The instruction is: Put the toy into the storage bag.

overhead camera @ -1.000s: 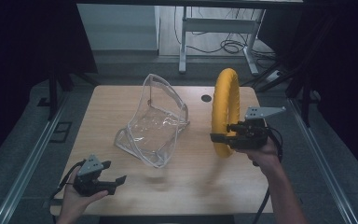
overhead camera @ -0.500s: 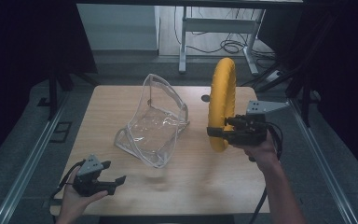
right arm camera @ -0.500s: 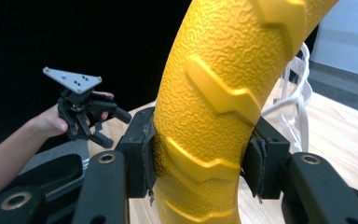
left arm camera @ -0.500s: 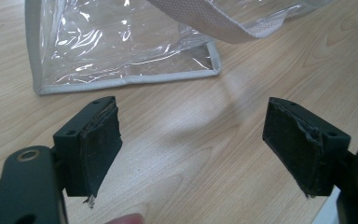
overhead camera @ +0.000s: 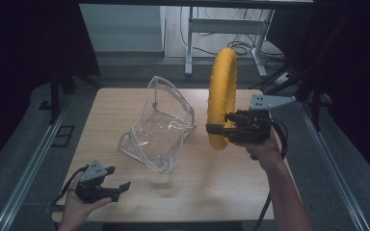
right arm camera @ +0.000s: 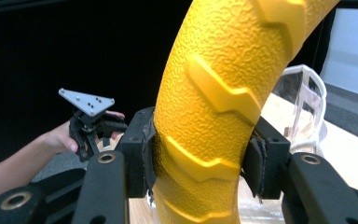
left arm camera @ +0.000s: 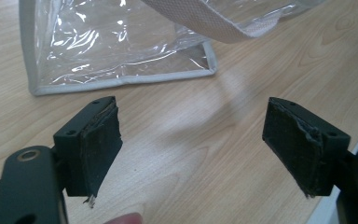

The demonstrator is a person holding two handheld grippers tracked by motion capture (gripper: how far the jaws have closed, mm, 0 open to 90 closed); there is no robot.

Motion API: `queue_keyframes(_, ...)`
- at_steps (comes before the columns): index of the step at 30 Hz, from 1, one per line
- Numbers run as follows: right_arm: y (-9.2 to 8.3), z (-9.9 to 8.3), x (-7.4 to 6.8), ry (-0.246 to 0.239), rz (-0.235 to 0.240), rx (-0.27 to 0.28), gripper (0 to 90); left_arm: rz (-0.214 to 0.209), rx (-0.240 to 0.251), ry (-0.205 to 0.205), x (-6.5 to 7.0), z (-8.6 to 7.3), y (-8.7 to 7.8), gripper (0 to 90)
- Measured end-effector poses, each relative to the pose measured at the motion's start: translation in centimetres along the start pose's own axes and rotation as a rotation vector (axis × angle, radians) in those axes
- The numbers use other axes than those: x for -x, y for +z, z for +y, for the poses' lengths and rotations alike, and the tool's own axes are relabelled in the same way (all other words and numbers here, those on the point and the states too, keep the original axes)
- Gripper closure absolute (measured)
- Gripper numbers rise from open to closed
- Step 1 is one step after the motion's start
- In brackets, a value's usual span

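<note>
Above the table's (overhead camera: 250, 192) right side your right gripper (overhead camera: 215, 130) pinches the yellow ring (overhead camera: 220, 91) upright — probably to drop it into the clear bag (overhead camera: 161, 130) — while your left gripper (overhead camera: 120, 186) waits, jaws spread.

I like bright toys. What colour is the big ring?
Yellow. The ring, bumpy with raised ridges, shows best in the right gripper view.
</note>
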State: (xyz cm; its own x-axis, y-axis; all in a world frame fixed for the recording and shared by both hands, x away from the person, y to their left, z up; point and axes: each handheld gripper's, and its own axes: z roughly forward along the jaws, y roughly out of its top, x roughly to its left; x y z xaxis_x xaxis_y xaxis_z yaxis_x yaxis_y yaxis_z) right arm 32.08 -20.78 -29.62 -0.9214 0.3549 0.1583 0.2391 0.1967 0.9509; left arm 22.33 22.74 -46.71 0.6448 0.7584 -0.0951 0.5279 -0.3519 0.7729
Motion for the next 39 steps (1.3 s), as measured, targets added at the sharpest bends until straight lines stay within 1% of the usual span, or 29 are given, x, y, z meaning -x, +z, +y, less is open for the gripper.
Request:
queue_keyframes(3, 0.0, 0.5, -0.2, -0.009, 0.006, 0.015, 50.7, -0.004, -0.001, -0.002, 0.0, 0.0, 0.0, 19.1)
queue_keyframes(6, 0.1, 1.0, -0.4, -0.016, 0.01, 0.016, 50.7, -0.011, 0.0, -0.008, 0.0, 0.0, -0.1, 19.0)
queue_keyframes(10, 0.3, 1.5, -0.6, -0.021, 0.015, 0.024, 50.7, -0.002, -0.013, -0.014, 0.0, 0.0, -0.1, 19.1)
queue_keyframes(16, 0.7, 2.3, -0.9, -0.029, 0.028, 0.043, 50.6, -0.021, -0.013, -0.014, 0.1, 0.0, 0.1, 19.1)
queue_keyframes(19, 1.2, 2.8, -1.2, -0.036, 0.044, 0.053, 50.6, -0.023, -0.012, -0.015, 0.1, 0.0, 0.1, 19.2)
queue_keyframes(22, 2.1, 3.0, -1.4, -0.045, 0.053, 0.047, 50.6, -0.024, -0.011, -0.016, 0.0, 0.0, 0.0, 19.2)
queue_keyframes(25, 2.8, 3.3, -1.5, -0.037, 0.072, 0.056, 50.6, -0.022, -0.007, -0.016, 0.0, 0.0, -0.1, 19.4)
queue_keyframes(27, 3.0, 3.5, -1.5, -0.041, 0.075, 0.058, 50.6, -0.021, -0.008, -0.015, 0.0, 0.0, -0.1, 19.4)
queue_keyframes(32, 4.2, 4.5, -2.1, -0.065, 0.088, 0.068, 50.6, -0.021, -0.012, -0.012, -0.1, 0.0, -0.1, 19.3)
queue_keyframes(39, 5.0, 5.1, -2.7, -0.08, 0.109, 0.071, 50.6, -0.02, -0.014, -0.014, -0.2, -0.1, 0.0, 19.4)
